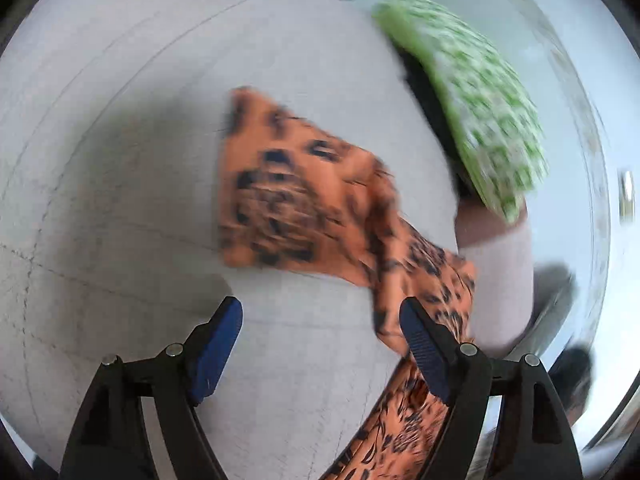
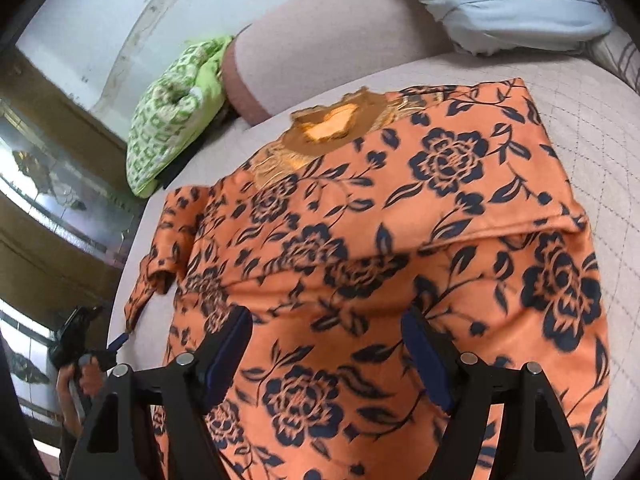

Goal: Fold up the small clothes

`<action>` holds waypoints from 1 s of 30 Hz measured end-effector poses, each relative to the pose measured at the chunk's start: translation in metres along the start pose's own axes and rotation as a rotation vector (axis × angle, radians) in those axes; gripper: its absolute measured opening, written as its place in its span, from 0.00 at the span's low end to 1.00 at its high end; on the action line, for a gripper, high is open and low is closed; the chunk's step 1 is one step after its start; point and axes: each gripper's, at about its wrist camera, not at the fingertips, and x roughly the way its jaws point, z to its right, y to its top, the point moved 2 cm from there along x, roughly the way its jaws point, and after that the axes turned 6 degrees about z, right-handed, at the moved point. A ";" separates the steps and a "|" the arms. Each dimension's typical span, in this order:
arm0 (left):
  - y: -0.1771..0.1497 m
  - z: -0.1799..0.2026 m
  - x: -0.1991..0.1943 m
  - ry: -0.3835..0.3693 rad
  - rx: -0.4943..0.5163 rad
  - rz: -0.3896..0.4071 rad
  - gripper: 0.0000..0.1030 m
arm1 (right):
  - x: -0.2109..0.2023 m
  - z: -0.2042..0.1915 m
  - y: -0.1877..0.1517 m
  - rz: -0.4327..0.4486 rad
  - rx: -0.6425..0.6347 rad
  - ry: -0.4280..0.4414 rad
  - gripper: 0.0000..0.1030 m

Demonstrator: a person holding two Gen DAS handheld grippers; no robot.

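Orange floral garment (image 2: pixel 400 216) spread across quilted bed (image 2: pixel 592 120) (green cloth (image 2: pixel 168 120) at its edge); left gripper (image 1: pixel 320 344) and right gripper (image 2: pixel 326 352) both released, grasping nothing

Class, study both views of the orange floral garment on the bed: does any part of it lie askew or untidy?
Yes. The orange floral garment lies mostly flat on the bed, but its sleeve at the left edge in the right wrist view is crumpled and twisted, not spread out. Both grippers hover open, holding nothing.

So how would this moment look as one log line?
left gripper: open, empty | right gripper: open, over orange floral garment | sleeve: lying on bed
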 end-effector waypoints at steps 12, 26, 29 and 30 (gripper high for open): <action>0.037 -0.003 0.005 0.057 -0.109 0.122 0.05 | 0.003 -0.003 -0.024 -0.025 0.011 -0.015 0.77; -0.001 0.268 -0.102 -0.166 0.658 0.357 0.04 | -0.018 0.033 -0.027 0.046 0.083 0.005 0.77; -0.067 0.331 -0.096 -0.254 0.796 0.301 0.04 | -0.026 0.041 -0.027 0.068 0.099 0.036 0.77; -0.086 0.345 -0.093 -0.274 0.826 0.282 0.04 | -0.029 0.043 -0.026 0.074 0.104 0.044 0.77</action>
